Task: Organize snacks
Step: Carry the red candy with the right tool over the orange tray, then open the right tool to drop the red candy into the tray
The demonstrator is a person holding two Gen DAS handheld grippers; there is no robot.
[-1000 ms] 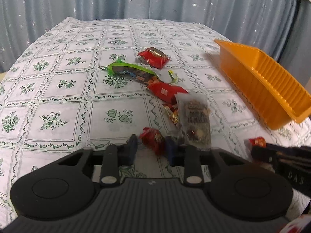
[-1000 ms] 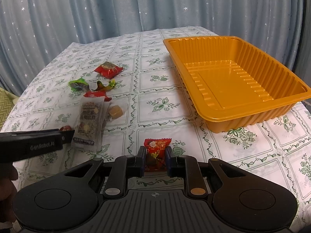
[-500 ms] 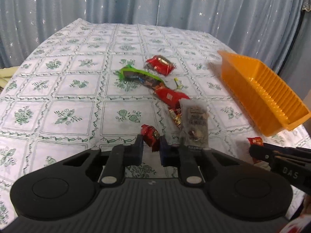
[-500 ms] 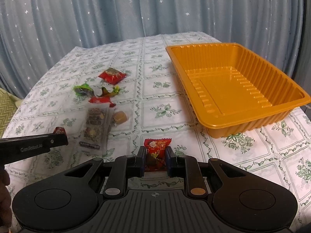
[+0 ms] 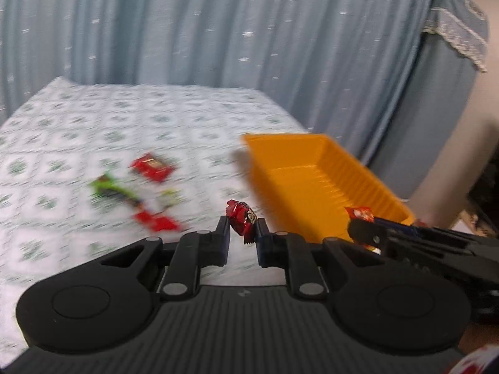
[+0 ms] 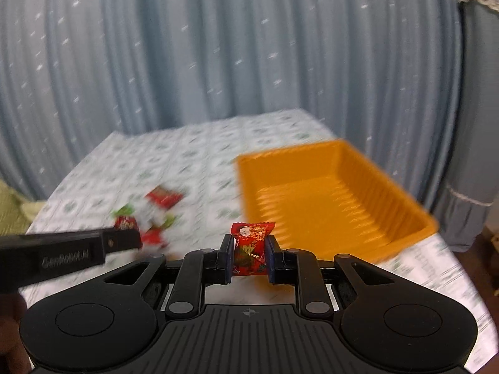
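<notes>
- Both grippers have risen off the surface since the earlier frames, each with a snack; the tray now sits closer ahead in both views, and motion blur smears the background.
- Left gripper (image 5: 242,234): clamped narrow on a dark red candy (image 5: 241,219), pinched near its lower end, most of the wrapper sticking up above the fingertips.
- Right gripper (image 6: 249,255): clamped on a red snack packet (image 6: 251,245), held upright and square between the pads.
- Orange tray (image 6: 405,218) stands empty on the right of the surface (image 5: 187,118), open side up.
- Step in hand, by judgement: carry both pieces over the tray and let go inside it.
- To do it well: clear the near rim before lowering, release low over the tray floor so light wrappers do not bounce out, and stagger the two drops because the grippers are close together.
- The candy hold looks shallow; quick swings could shake it loose.
- Left on the surface: a red packet (image 5: 152,167), a green wrapper (image 5: 109,187) and another red packet (image 5: 156,222), clustered left of the tray, too blurred to count beyond that.
- Nothing blocks the route to the tray except the other gripper; curtain (image 6: 218,46) behind is well clear.
</notes>
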